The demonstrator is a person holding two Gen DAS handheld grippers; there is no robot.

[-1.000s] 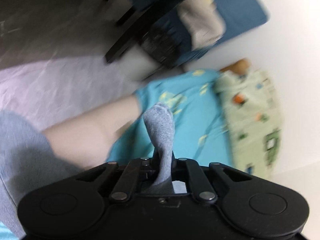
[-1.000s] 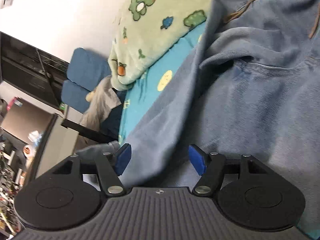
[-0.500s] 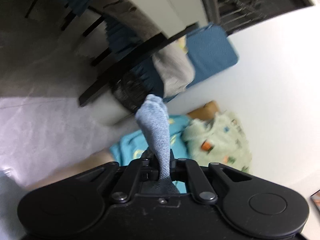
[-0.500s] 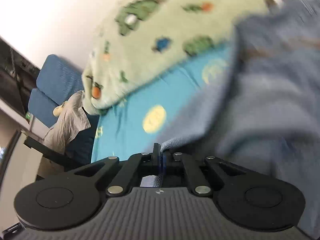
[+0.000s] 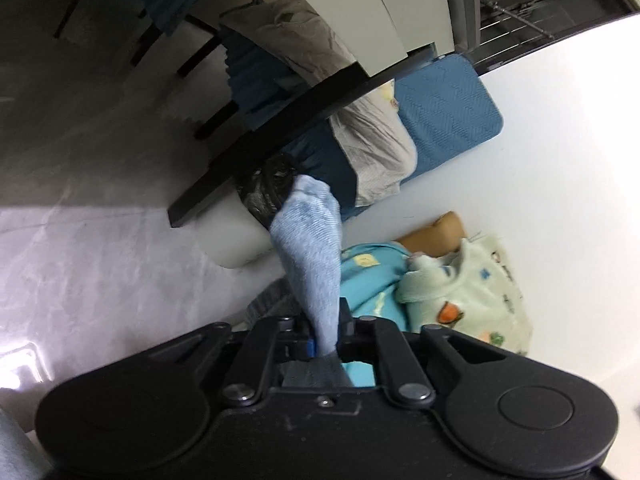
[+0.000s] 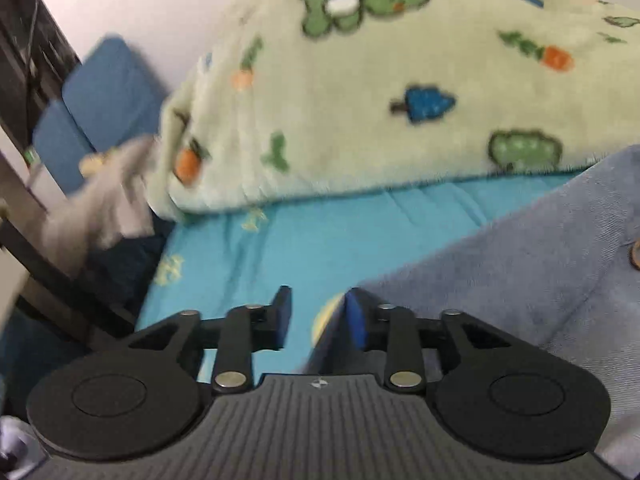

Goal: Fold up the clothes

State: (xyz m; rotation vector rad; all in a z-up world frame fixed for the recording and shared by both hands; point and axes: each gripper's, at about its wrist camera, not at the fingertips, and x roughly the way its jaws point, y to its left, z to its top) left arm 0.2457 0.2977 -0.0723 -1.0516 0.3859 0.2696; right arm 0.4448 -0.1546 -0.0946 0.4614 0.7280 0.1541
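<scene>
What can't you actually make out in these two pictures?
- Left wrist view: the light blue ribbed fabric strip runs down into the shut left claw; the claw's black body hides what garment it belongs to.
- Right wrist view: the grey-blue corduroy garment is cut off by the right edge and by the open right claw.
- Right wrist view: motion blur smears the grey cloth beside the pale green fleece blanket.

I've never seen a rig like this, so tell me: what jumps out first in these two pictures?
In the left view, the left gripper is shut on a tongue of blue-grey cloth that sticks up in the middle of the picture. In the right view, a pale green blanket printed with trees and carrots fills the top, lying on a bright turquoise sheet. Below it the right gripper stands open, beside the blue-grey garment at right.
</scene>
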